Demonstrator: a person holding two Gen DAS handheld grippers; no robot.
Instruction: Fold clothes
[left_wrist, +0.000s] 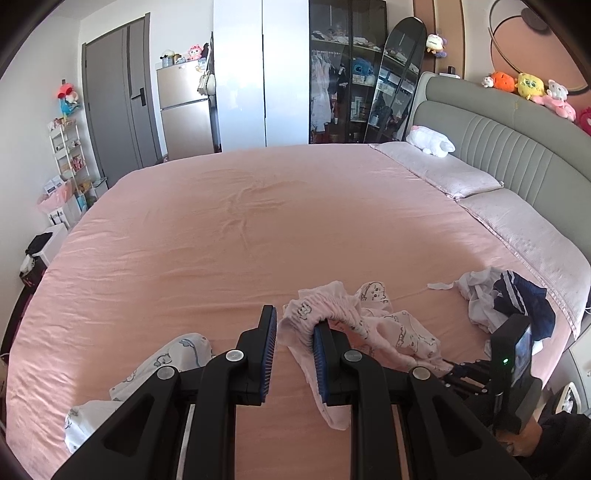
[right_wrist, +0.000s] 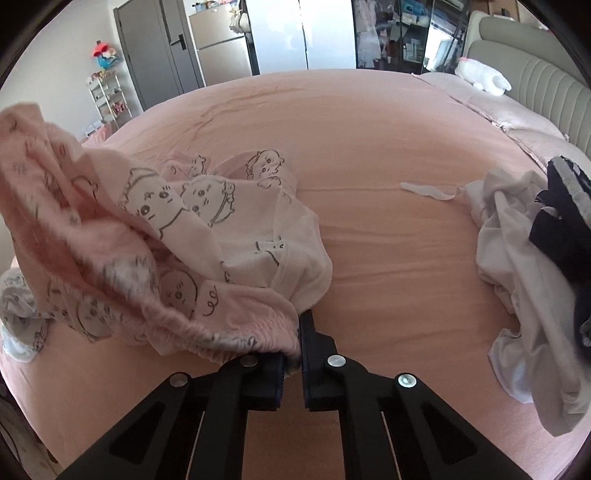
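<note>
While the right gripper (right_wrist: 297, 332) clamps the elastic waistband of the pink cartoon-print garment (right_wrist: 166, 229), the left gripper (left_wrist: 293, 319) stands slightly parted, the waistband hooked over one finger. The garment sprawls on the bed (left_wrist: 258, 221), with the white and navy clothes (right_wrist: 517, 240) at 3 o'clock.

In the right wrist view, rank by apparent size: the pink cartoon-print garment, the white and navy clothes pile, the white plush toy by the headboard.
1. Pink cartoon-print garment, though it hangs close to the camera.
2. White and navy clothes pile, cut by the frame edge, so unsure against the first.
3. White plush toy, far away, clearly smallest.
</note>
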